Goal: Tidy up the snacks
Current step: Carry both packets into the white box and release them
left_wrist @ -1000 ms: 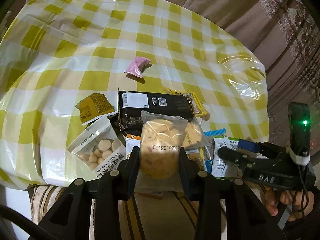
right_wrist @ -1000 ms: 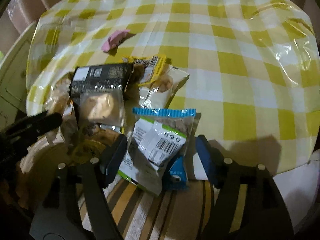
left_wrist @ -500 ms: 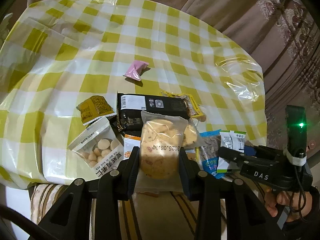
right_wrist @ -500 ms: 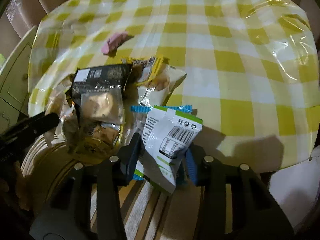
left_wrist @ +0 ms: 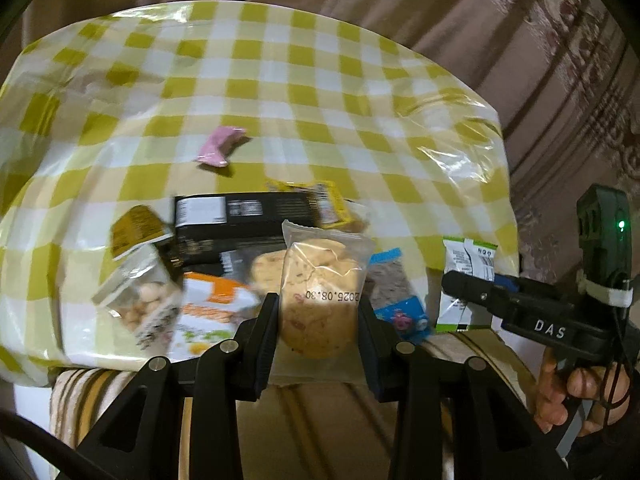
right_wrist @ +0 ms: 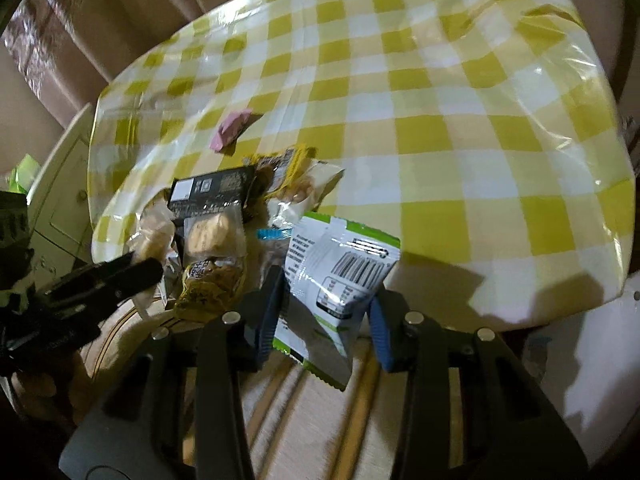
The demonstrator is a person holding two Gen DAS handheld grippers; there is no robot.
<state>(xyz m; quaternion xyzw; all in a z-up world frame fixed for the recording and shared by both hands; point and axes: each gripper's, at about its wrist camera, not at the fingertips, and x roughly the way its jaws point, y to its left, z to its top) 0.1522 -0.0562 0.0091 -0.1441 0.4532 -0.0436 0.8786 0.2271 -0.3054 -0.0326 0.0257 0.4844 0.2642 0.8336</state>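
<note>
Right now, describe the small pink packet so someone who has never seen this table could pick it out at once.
Start at the yellow-and-white checked tablecloth, then find the heap of snacks at its near edge, topped by a long black packet. Beyond that heap, alone on bare cloth, lies the small pink packet. It is the only pink wrapper and touches no other snack.

Clear cookie packet [left_wrist: 318, 296], date stamp upside down, upright, lifted off the pile. White-green pouch [right_wrist: 340, 276], barcode side showing, tilted, raised. Remaining snacks [left_wrist: 224, 232] heaped at the checked table's near edge; pink packet [left_wrist: 218, 150] lies apart.
</note>
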